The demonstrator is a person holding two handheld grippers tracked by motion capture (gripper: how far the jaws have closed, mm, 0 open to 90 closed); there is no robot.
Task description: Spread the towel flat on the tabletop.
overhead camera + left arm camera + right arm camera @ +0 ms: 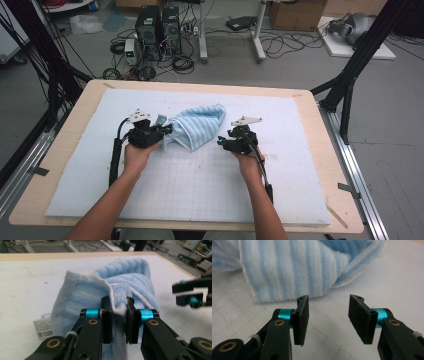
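A striped blue towel is bunched on the white mat, toward its far middle. Its white-edged fold is pinched by the left gripper, with a barcode label hanging from the towel beside it. The right gripper is held spread and empty just beside the towel's near edge, nothing between. Bare mat is left all around the towel.

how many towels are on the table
1. A light blue striped terry towel lies bunched mid-table on the white foam mat, its edge pinched by the left tool.
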